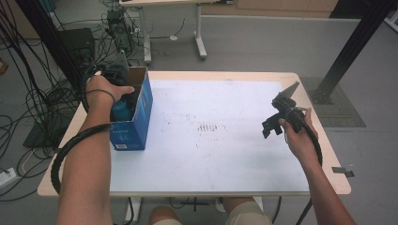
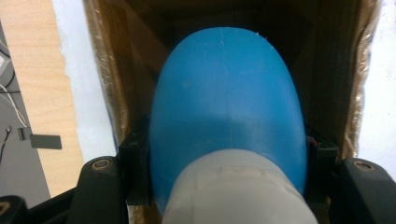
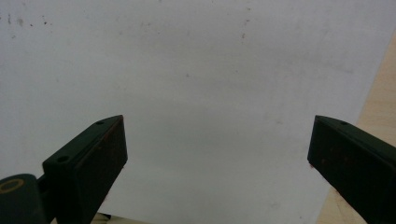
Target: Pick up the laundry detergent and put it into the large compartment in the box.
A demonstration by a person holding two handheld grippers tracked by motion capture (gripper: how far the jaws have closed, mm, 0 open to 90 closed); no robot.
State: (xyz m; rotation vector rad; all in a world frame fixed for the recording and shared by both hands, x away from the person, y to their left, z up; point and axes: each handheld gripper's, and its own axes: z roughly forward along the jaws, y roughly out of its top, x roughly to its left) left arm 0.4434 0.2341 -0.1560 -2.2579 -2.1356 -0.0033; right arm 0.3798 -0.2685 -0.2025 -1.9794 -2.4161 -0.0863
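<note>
Bottle (image 2: 226,107) first: it is blue with a grey cap end, and your left claw (image 1: 121,104) has it clamped between both jaws, which press on its flanks just past the cap. In the left gripper view its long axis runs straight away from the claw, rounded end leading, down into the open cardboard box (image 2: 109,93). From above, that box (image 1: 141,117) stands at the left edge of the table (image 1: 211,140), blue on the outside, and your left hand (image 1: 104,91) sits over its mouth with the claw pointing down inside. The bottle is partly within the walls; whether its far end touches the bottom I cannot tell.

What matters next, as I judge it, is that the bottle's axis stays in line with the box opening, since the walls stand near on both sides.

Your right claw (image 1: 271,125) is well apart, over the right side of the table, its jaws spread wide with nothing between them, above the white sheet (image 3: 196,70). Your left forearm comes in steeply from below; the right one is relaxed.
</note>
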